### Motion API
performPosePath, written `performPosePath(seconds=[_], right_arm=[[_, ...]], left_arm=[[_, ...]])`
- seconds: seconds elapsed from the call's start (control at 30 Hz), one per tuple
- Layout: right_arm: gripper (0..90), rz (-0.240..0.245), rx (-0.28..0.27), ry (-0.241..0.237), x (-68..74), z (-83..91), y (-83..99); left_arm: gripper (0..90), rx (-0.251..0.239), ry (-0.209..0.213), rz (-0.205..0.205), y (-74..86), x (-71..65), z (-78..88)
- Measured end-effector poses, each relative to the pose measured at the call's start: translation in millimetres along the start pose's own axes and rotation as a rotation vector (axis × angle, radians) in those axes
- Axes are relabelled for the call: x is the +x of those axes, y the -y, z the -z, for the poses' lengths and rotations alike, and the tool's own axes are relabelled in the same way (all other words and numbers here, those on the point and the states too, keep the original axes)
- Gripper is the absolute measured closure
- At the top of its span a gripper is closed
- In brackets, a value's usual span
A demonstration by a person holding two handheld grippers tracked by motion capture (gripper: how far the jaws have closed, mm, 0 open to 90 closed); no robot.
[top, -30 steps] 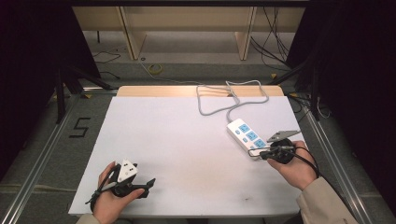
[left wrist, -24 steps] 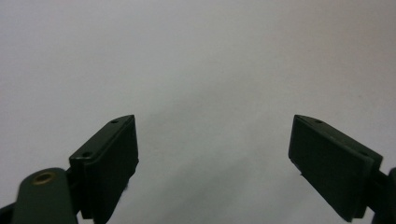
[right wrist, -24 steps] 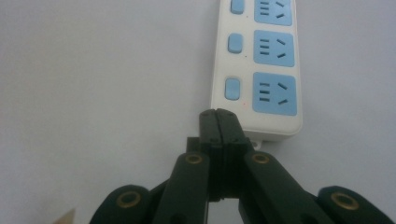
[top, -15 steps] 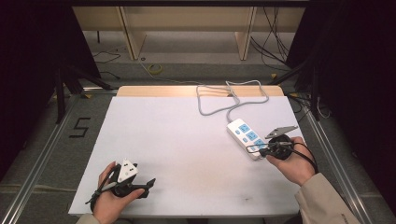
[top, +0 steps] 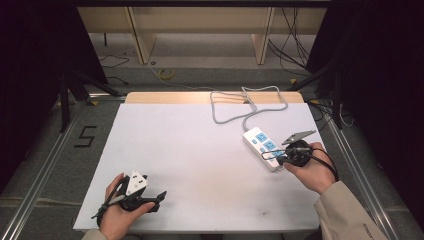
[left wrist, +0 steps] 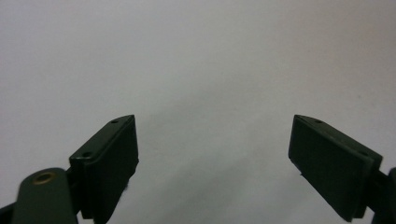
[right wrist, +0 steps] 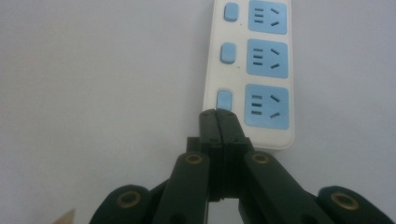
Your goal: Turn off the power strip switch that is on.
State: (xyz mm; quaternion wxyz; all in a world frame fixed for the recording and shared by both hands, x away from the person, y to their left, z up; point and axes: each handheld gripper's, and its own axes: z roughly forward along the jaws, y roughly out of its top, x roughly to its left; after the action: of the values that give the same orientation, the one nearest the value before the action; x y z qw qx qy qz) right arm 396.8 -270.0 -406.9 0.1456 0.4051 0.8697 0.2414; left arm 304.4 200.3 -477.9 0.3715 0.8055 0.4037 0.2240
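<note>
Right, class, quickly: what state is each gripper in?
Left gripper: open, nothing between its fingers.
Right gripper: closed, holding nothing, tips at the power strip's nearest switch.

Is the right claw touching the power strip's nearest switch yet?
Cannot tell: in the right gripper view the shut right claw overlaps the power strip below its switch.

Right gripper (top: 281, 159) at power strip (top: 264, 148)

The left hand-held gripper (top: 161, 195) is black, topped by a grey three-cornered plate, with a dark cable trailing behind it. Its flat rectangular pads (left wrist: 112, 161) carry small screw holes. The right hand-held gripper (top: 278, 159) has black linkage arms with brass-coloured rivets, a black looping cable, and a beige sleeve (top: 345, 212) behind.
</note>
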Motion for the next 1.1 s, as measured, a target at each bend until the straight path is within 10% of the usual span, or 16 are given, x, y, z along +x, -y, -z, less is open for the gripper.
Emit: performPosePath(seconds=[1.1], right_arm=[[90.0, -0.001, 0.057, -0.002, -7.1, -13.7, -22.2]], left_arm=[[15.5, 0.000, -0.001, -0.006, -0.2, -0.1, -0.4]])
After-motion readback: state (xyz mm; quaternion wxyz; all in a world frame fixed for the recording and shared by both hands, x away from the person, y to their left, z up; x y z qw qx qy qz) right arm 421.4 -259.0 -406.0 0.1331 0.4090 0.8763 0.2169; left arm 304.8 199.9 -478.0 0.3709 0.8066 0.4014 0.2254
